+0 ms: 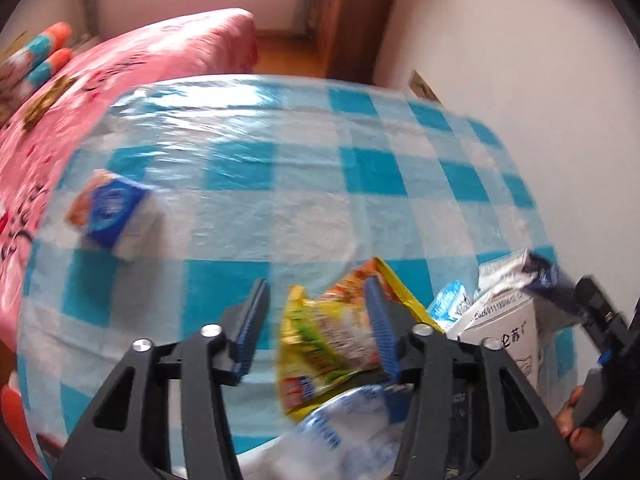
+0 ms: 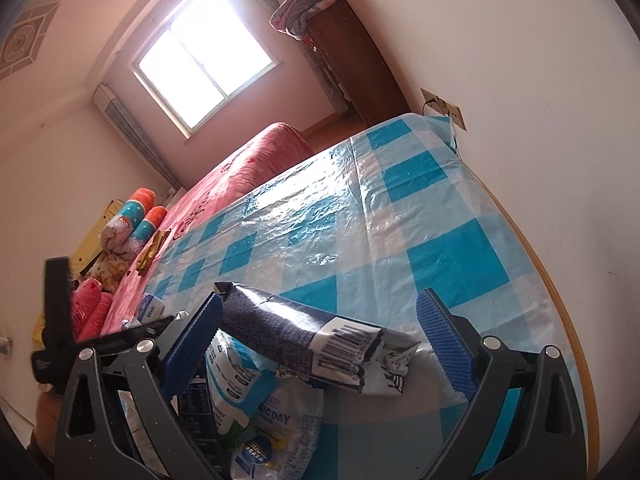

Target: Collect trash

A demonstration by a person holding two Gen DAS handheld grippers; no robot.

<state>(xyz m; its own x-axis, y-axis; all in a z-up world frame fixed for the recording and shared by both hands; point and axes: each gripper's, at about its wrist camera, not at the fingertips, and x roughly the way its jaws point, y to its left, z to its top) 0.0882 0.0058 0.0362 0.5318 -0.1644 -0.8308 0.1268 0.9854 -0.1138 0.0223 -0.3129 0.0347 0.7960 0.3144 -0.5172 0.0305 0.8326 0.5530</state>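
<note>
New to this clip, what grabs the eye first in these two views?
The blue-and-white checked plastic tablecloth fills both views. On it, a yellow crinkled snack wrapper sits between the open left tongs, touching one finger. Between the open right tongs lies a dark blue crumpled foil packet, and a blue-and-white tissue pack sits alone near the table's left edge beside the pink bedspread.
</note>
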